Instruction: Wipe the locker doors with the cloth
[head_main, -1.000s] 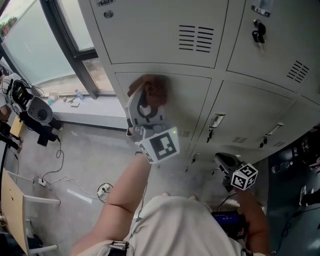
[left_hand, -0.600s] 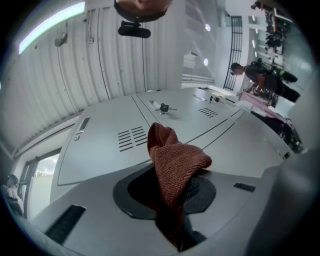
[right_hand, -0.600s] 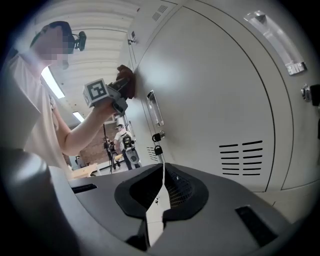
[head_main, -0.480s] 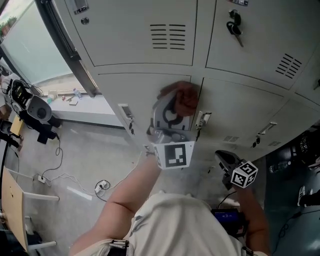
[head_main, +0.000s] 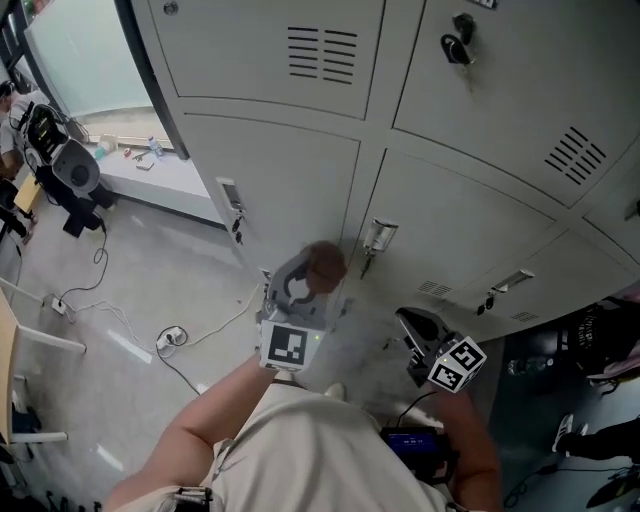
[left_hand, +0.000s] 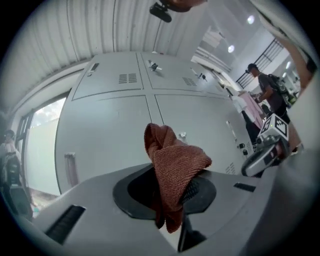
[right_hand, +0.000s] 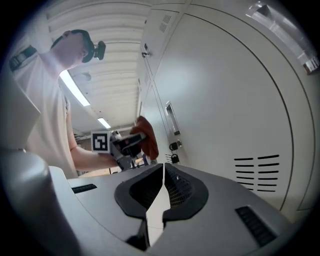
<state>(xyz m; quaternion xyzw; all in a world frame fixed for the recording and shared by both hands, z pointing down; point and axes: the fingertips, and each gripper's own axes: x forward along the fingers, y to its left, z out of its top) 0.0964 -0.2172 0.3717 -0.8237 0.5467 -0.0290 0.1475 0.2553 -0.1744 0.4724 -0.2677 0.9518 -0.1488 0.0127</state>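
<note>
In the lower centre of the head view, the left tongs (head_main: 312, 280) pinch the rust-red cloth (head_main: 326, 262) close to a grey locker door (head_main: 290, 190), while the right tongs (head_main: 410, 322) at lower right are pressed together and empty.

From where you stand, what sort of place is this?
Probably a locker room in a workplace or lab: rows of grey metal lockers with vents and keys, a big window, and cables loose on the bare floor.
</note>
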